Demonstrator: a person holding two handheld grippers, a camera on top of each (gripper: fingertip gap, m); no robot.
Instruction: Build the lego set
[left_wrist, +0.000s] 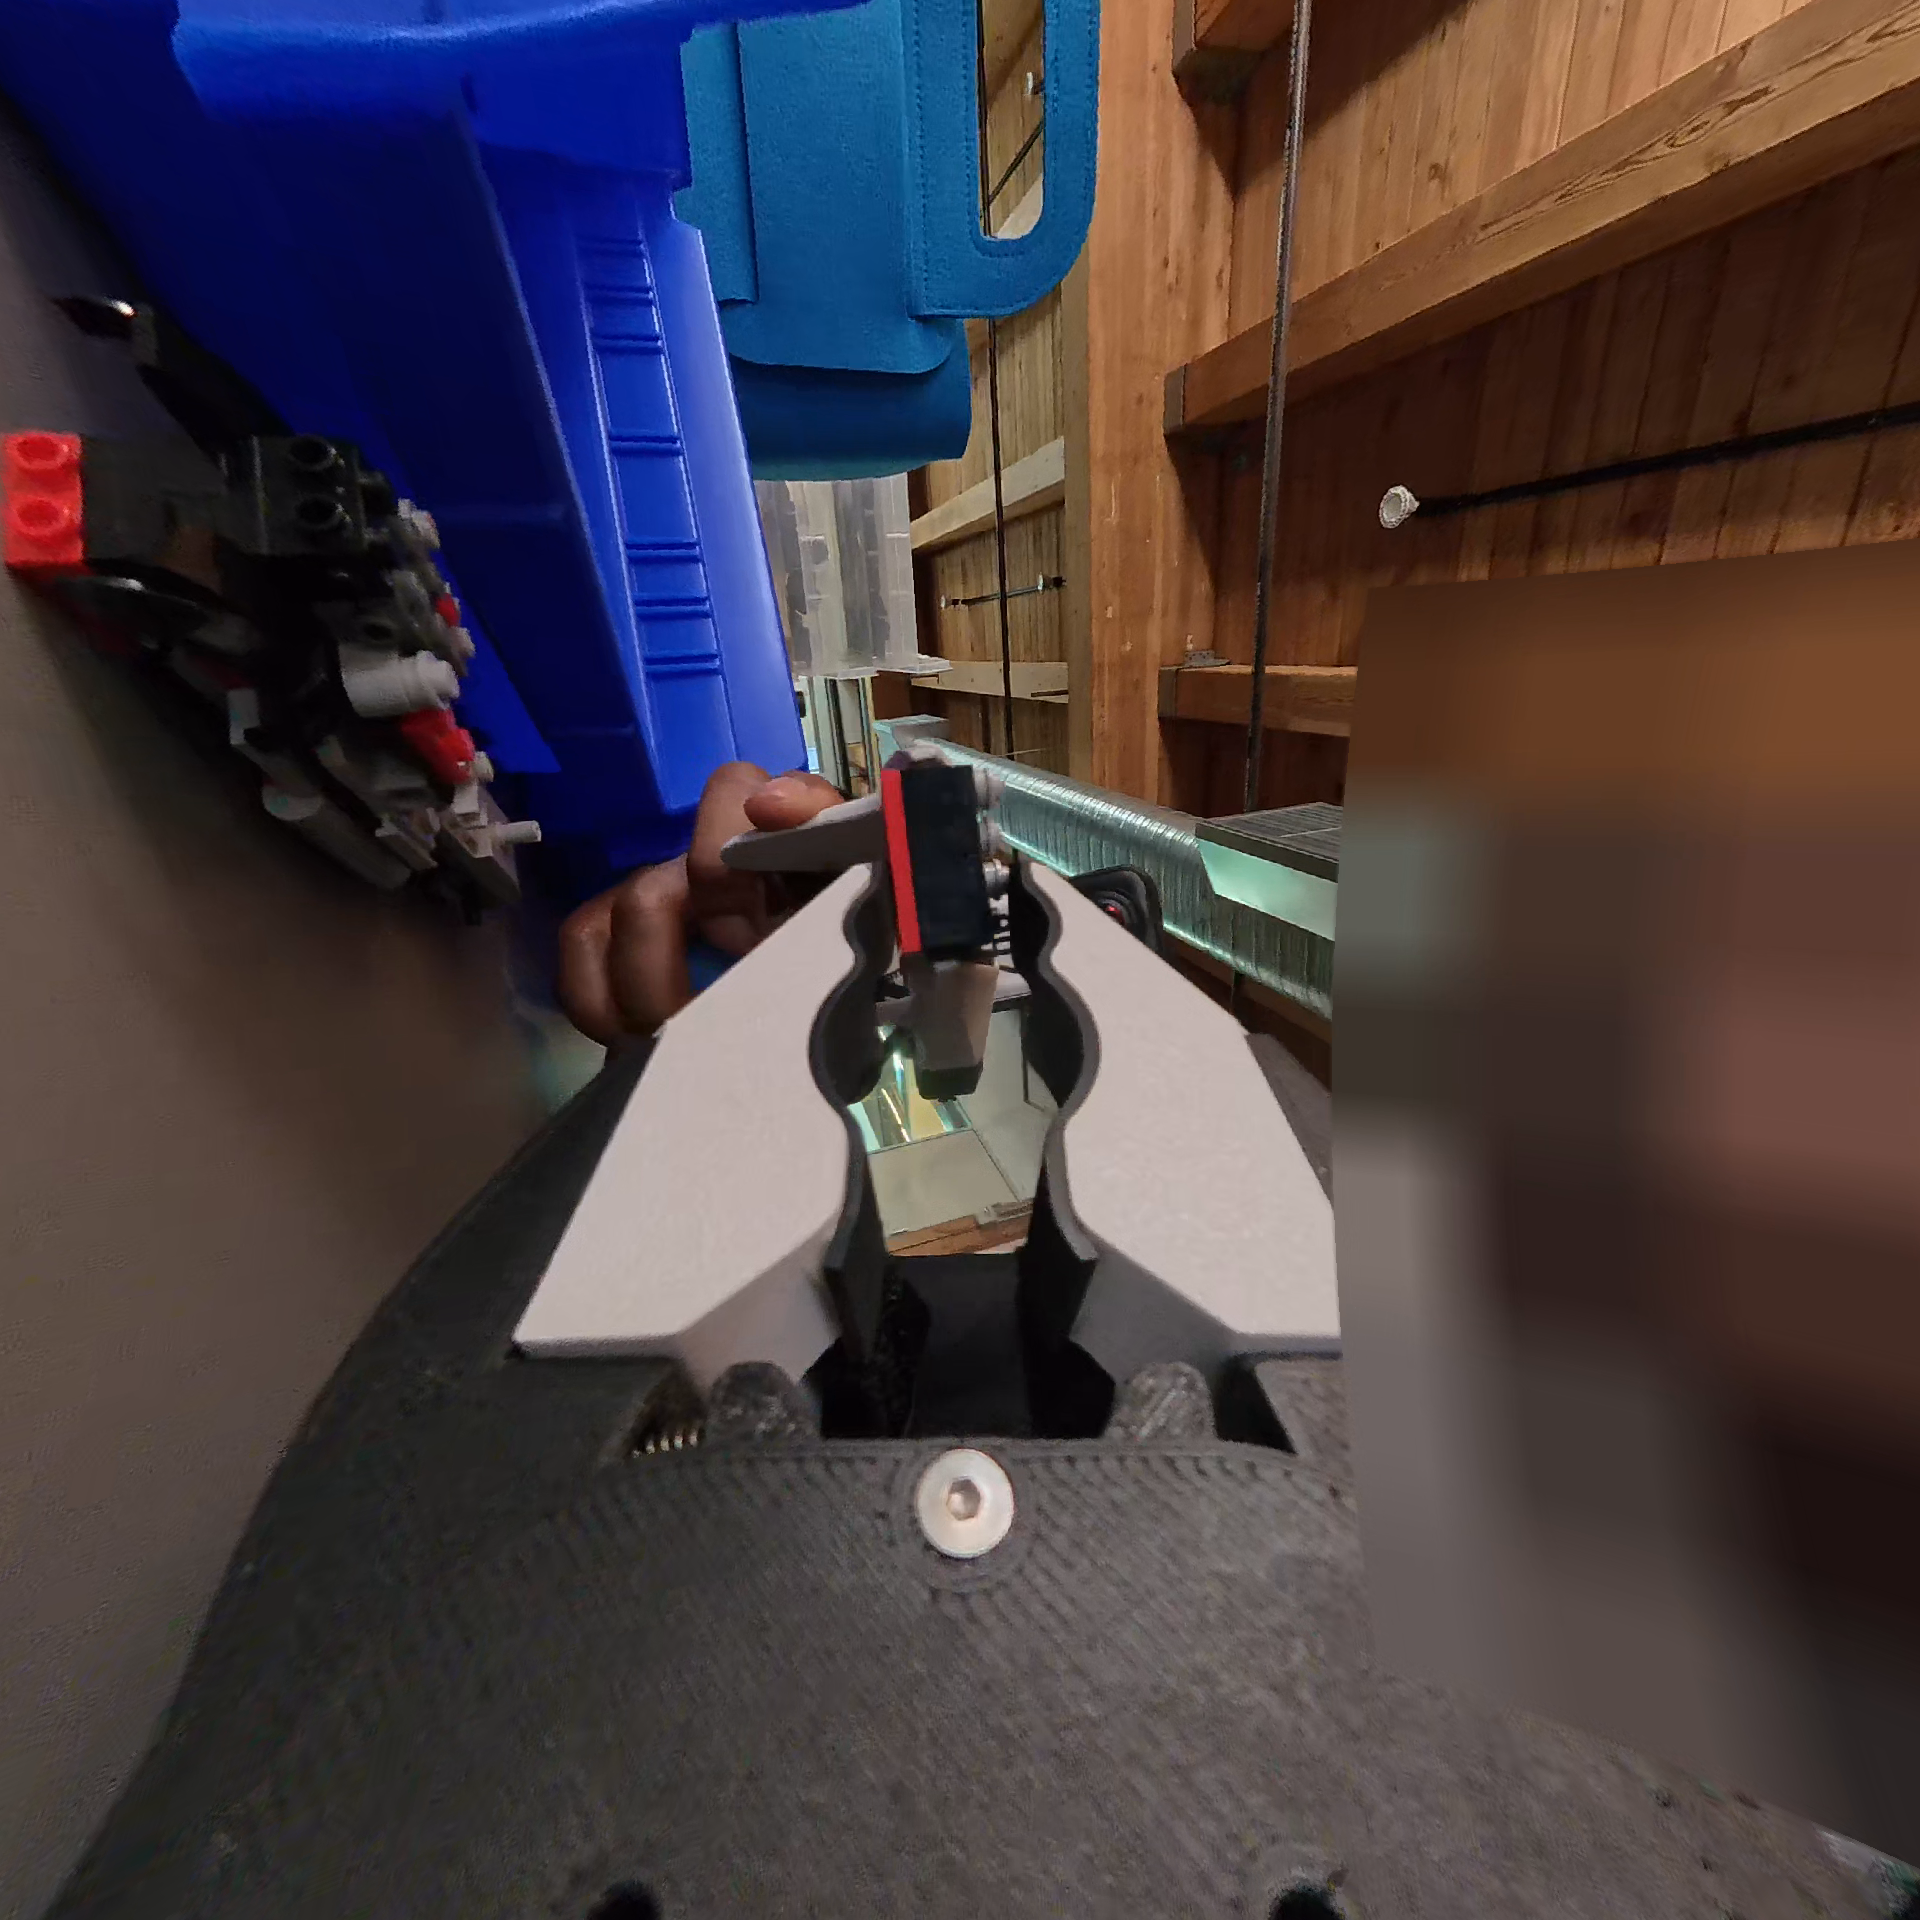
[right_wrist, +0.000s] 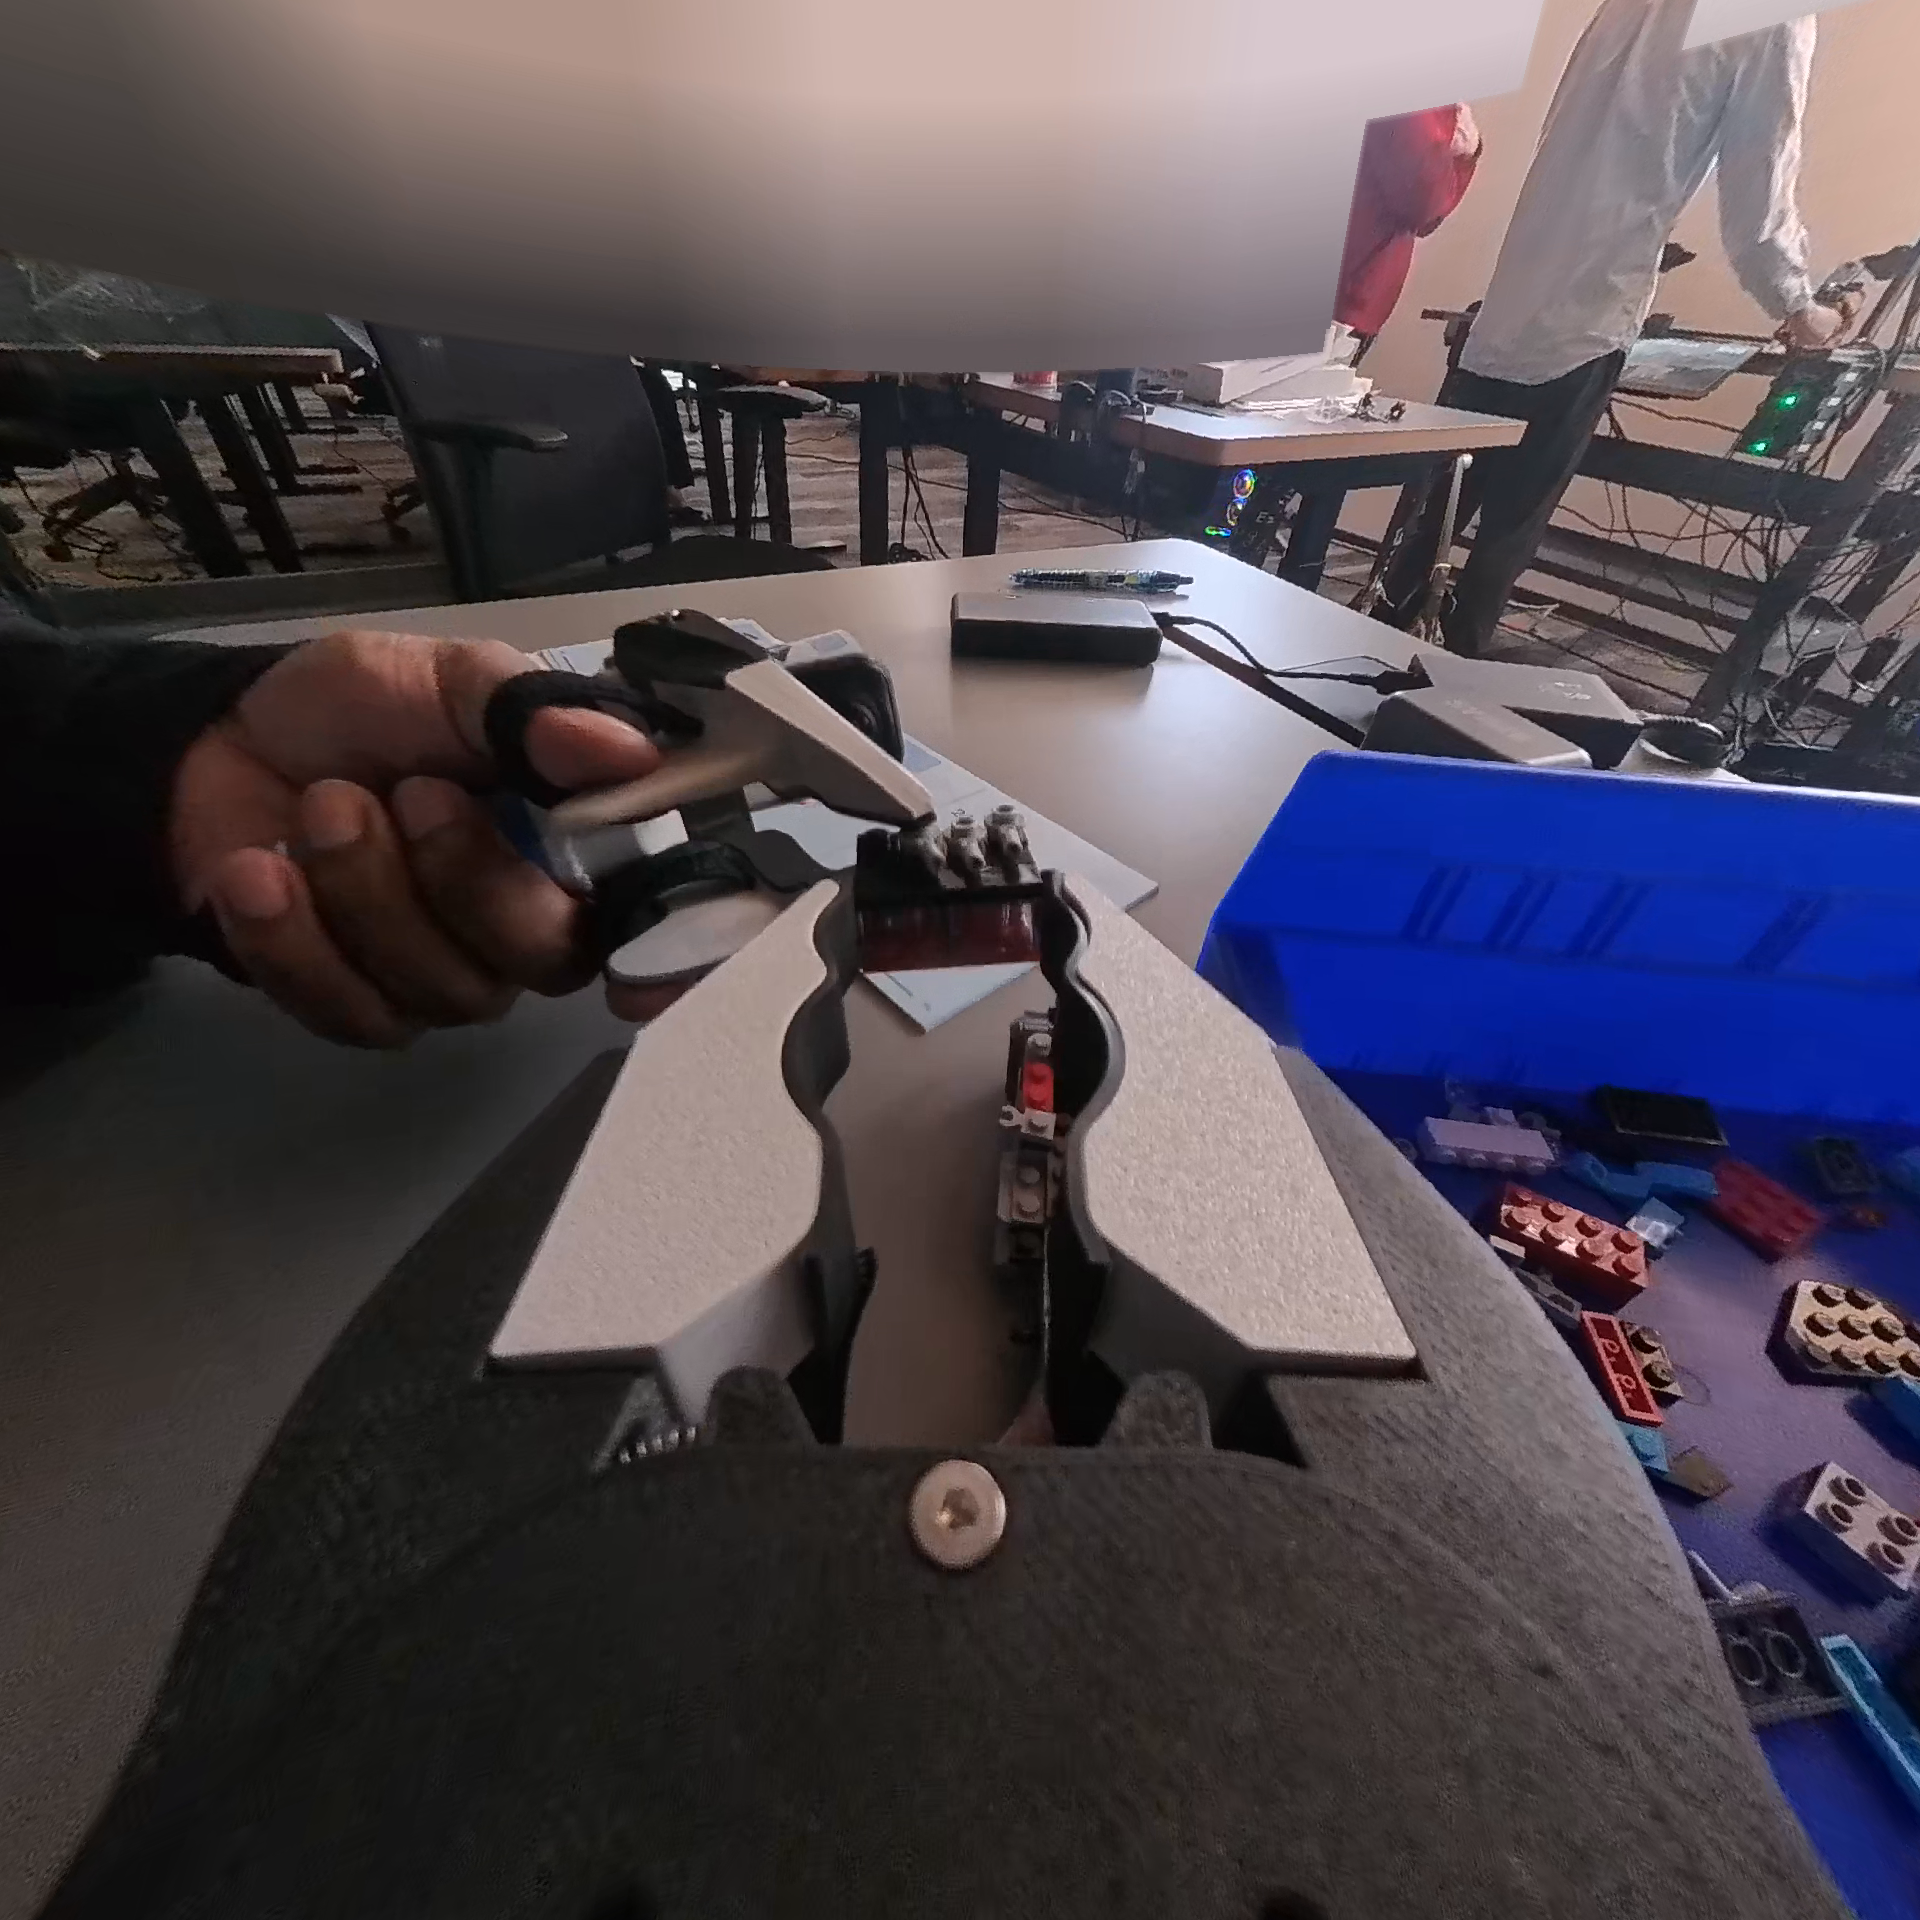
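A small lego assembly (right_wrist: 945, 914), black with a red plate underneath and grey studs on top, is held in the air between both grippers. My right gripper (right_wrist: 943, 896) is shut on its two ends. My left gripper (left_wrist: 945, 868) is shut across its red face and its studded face (left_wrist: 935, 862). In the right wrist view the left gripper's upper finger (right_wrist: 831, 748) rests on the studs. In the left wrist view one right finger (left_wrist: 800, 844) touches the red side. A larger partial build (left_wrist: 343, 644) of black, grey, red and white pieces lies on the table (right_wrist: 1143, 727), partly hidden behind my right finger (right_wrist: 1029, 1132).
A blue bin (right_wrist: 1558, 894) holding several loose bricks (right_wrist: 1569, 1236) stands to the right, also in the left wrist view (left_wrist: 468, 364). A paper sheet (right_wrist: 1091, 883), a black box (right_wrist: 1055, 623) and a pen (right_wrist: 1101, 580) lie farther back. A person (right_wrist: 1621, 208) stands at the back right. Left and right tips are no more than a few centimetres apart.
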